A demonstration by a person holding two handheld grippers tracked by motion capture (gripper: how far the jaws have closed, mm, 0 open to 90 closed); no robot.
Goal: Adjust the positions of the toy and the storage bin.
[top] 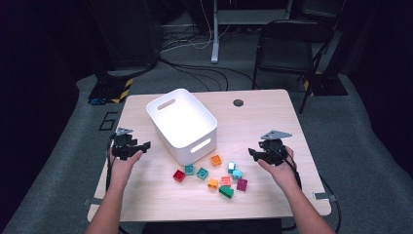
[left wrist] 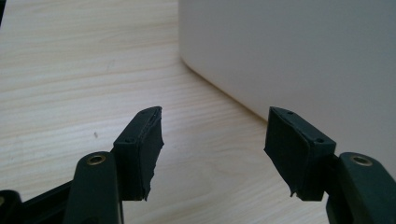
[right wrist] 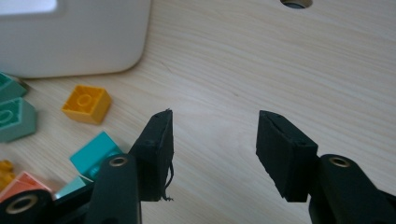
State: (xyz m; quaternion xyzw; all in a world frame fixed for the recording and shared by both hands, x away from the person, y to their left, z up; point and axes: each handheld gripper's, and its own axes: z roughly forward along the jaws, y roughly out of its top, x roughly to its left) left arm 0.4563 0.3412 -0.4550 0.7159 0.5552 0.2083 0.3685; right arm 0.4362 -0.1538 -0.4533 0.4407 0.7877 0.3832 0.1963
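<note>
High view: the left gripper [top: 144,145] and right gripper [top: 252,152] both hang above the table [top: 263,117] with jaws parted, nothing between them. Ten toy bricks [top: 214,176] lie between the two grippers — nearer the right one; one white bin [top: 181,124] stands just beside the left.

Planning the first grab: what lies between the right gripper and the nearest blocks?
Bare tabletop. In the high view a strip of wood separates the right gripper from the two teal blocks; nothing sits in that gap, and the jaws hold nothing.
</note>
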